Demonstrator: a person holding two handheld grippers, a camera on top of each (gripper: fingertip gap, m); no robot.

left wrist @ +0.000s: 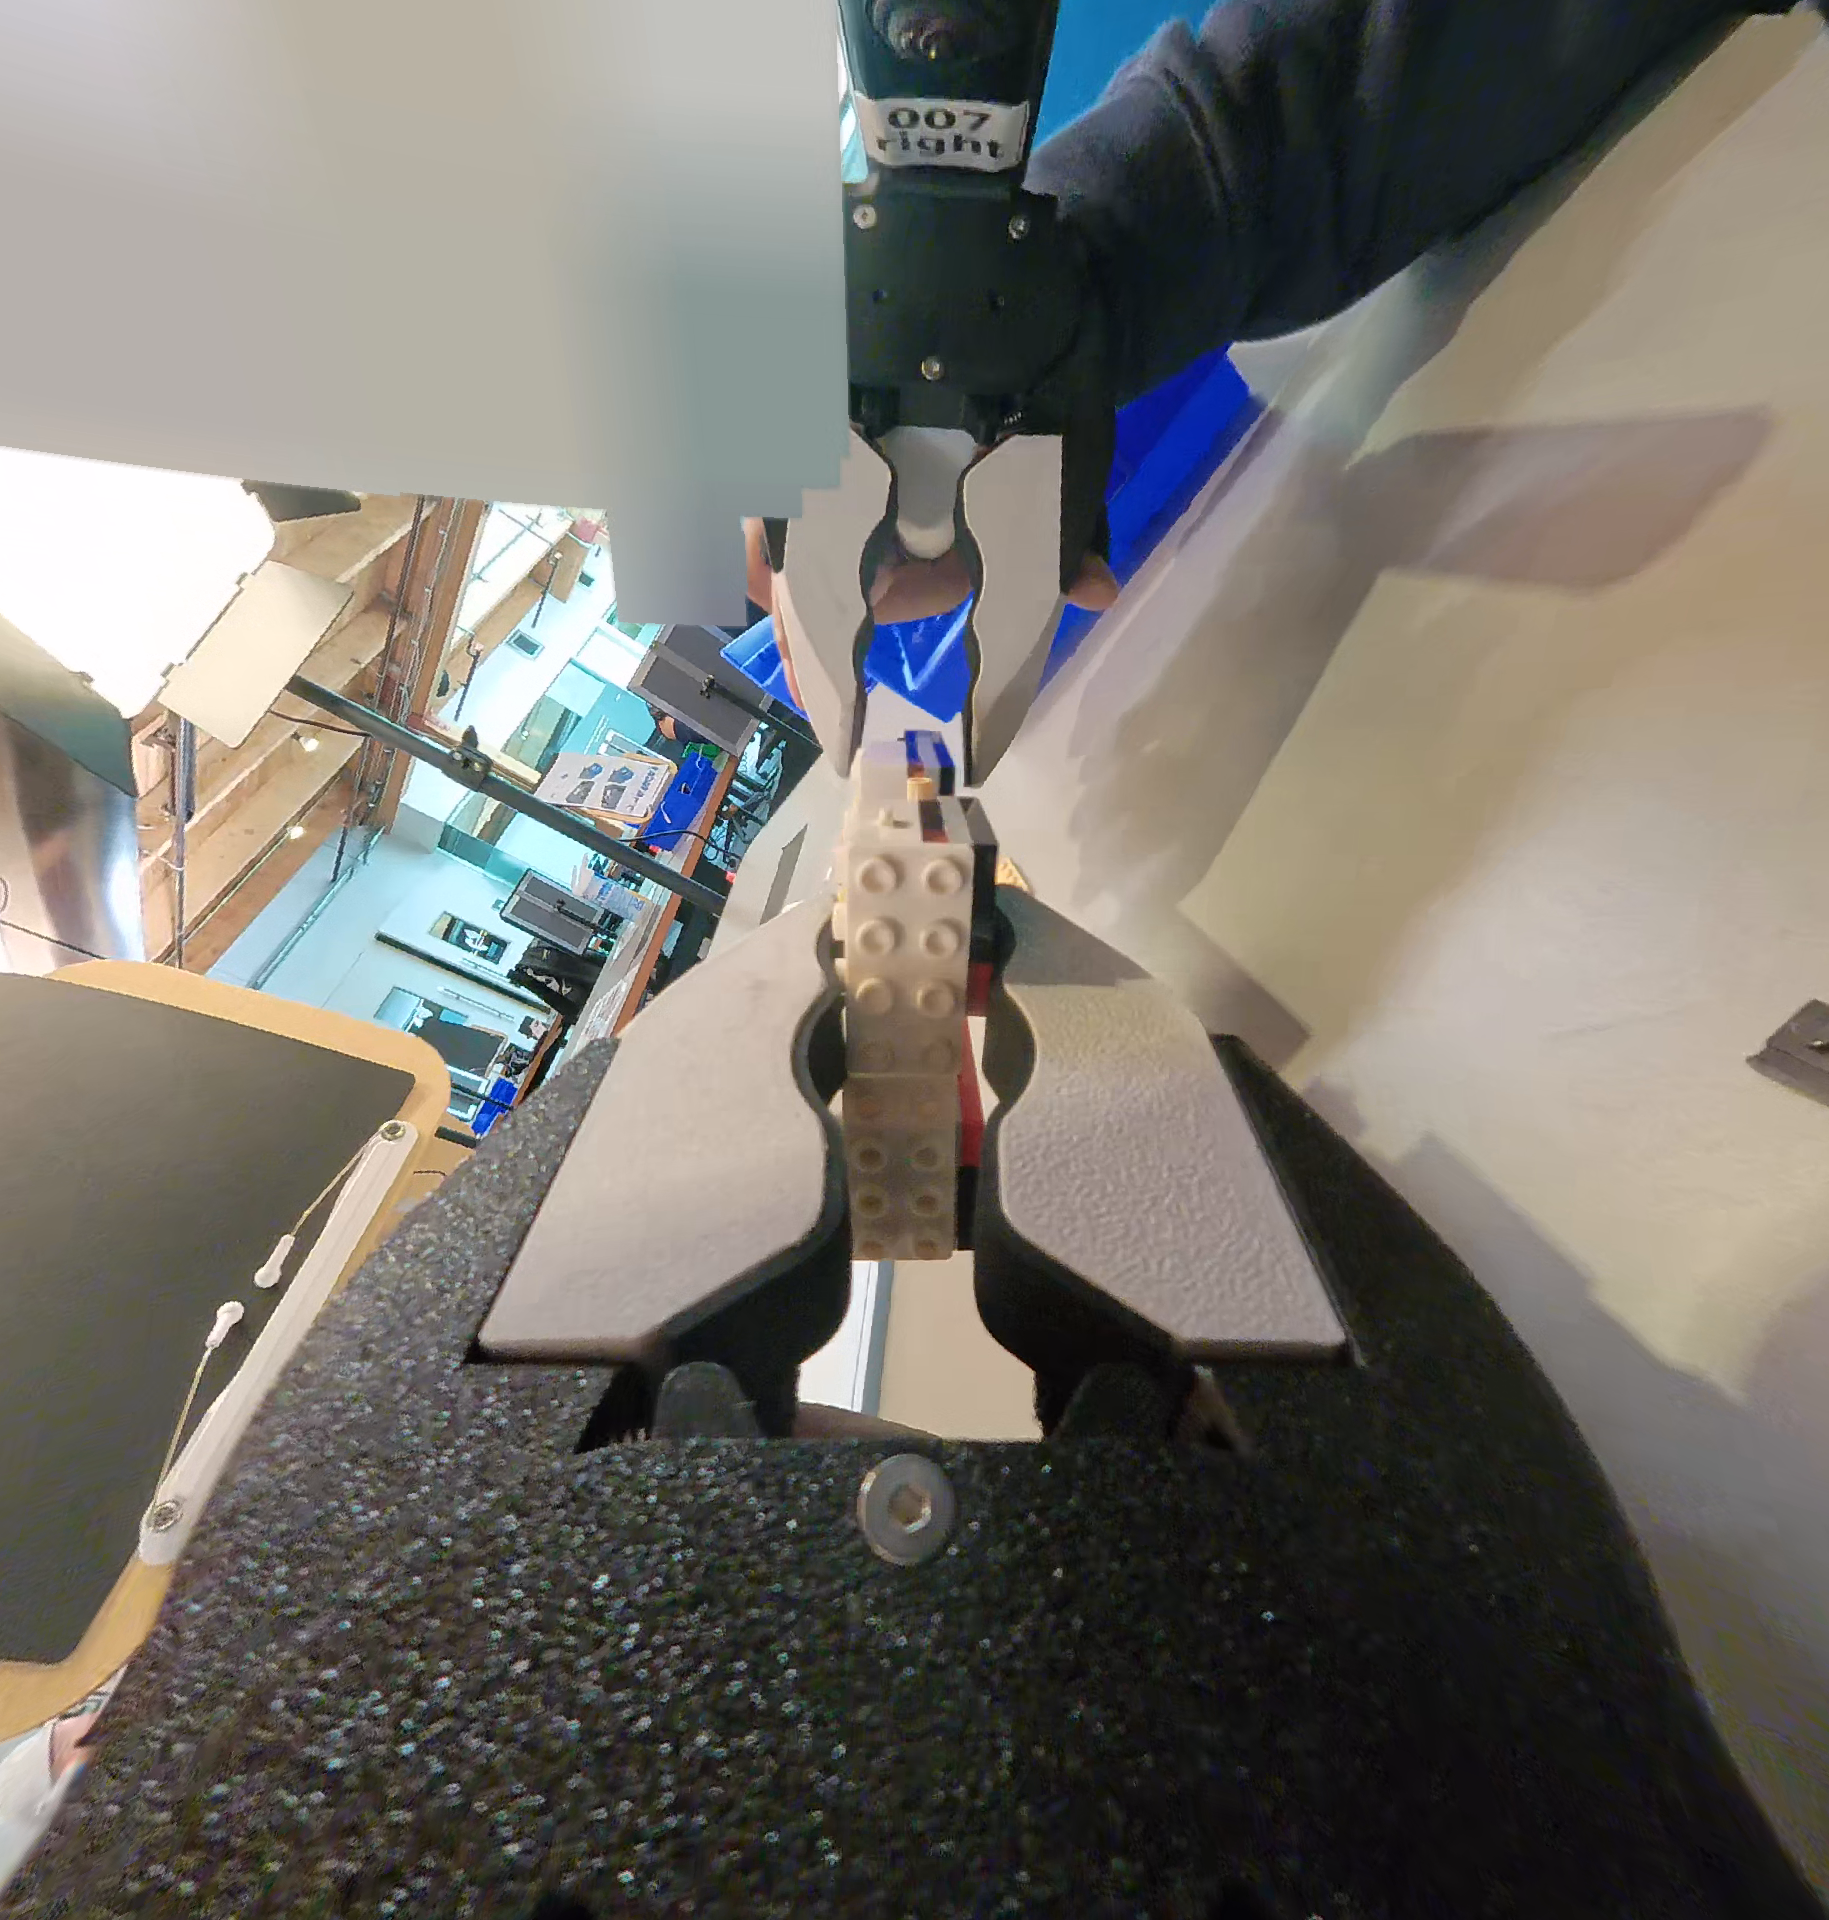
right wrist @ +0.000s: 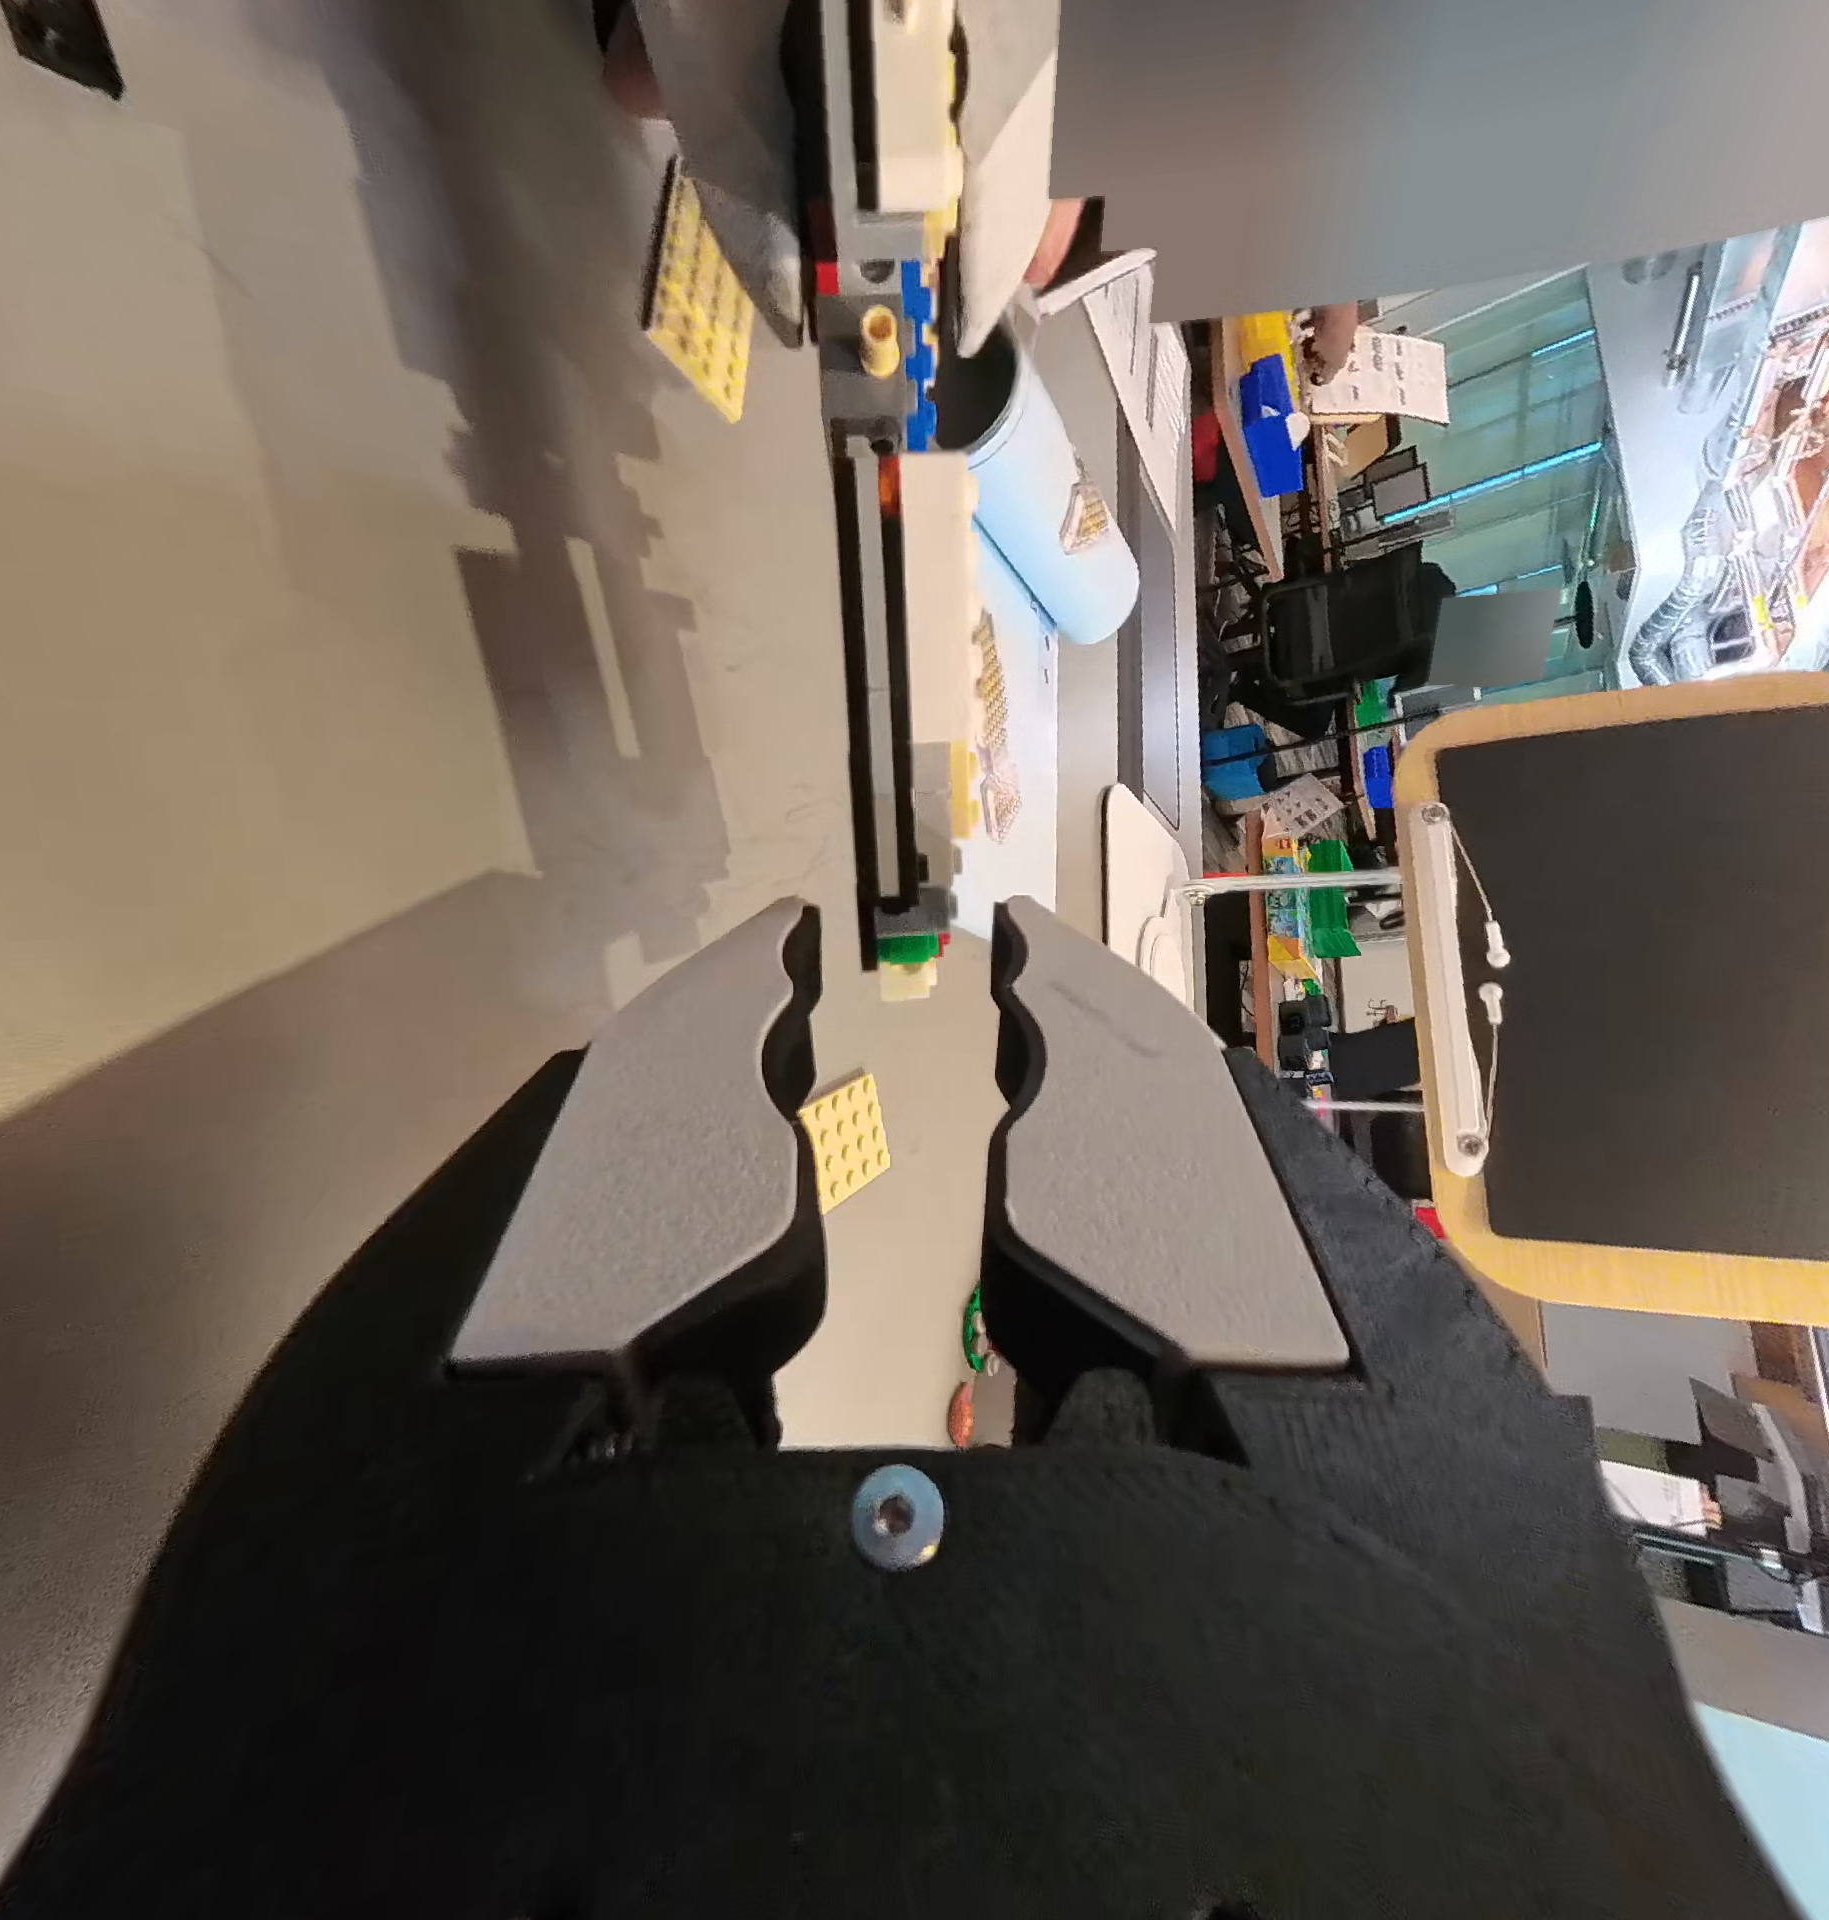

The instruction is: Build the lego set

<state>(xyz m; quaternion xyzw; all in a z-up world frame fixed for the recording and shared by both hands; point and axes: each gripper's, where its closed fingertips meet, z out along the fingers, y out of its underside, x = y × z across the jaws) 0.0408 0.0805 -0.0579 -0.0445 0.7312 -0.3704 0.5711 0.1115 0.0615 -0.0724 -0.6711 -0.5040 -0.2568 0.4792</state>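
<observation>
L gripper (left wrist: 910, 914): clamped on a long brick assembly (left wrist: 910, 1039); both pads press its sides, white studded face twd camera, black + red layers on the right side.
Assembly, far end: sticks out past L fingertips, w/ a tan peg (left wrist: 921, 792) and blue bit at the tip; that tip sits between the R gripper's fingertips.
R gripper (right wrist: 905, 935): jaws apart, nothing gripped. From its own view a long black-and-grey bar (right wrist: 879, 675) of the same build runs twd it, ending in a grey/green/cream brick stack (right wrist: 908, 951) just at the fingertip line; clear gap each side, pads not touching.
R gripper from L view (left wrist: 910, 748): seen head-on, fingertips flank the assembly's tip; contact can't tell, blurry.
Held by: a hand in a dark sleeve (left wrist: 1305, 156) on the R gripper body.
Table (right wrist: 266, 520): pale, matte surface, hard shadows on it.
Loose bits: yellow studded plate (right wrist: 844, 1141) on table btwn R fingers, lying flat; another yellow plate (right wrist: 697, 301) farther off beside L gripper; grey plate (left wrist: 1819, 1055) near right edge of L view.
Cup: pale blue cup (right wrist: 1045, 520) beside the build's far end, right of it.
Backgrnd: wood-rimmed black panels (right wrist: 1637, 987), blue bins (right wrist: 1268, 416), office clutter.
</observation>
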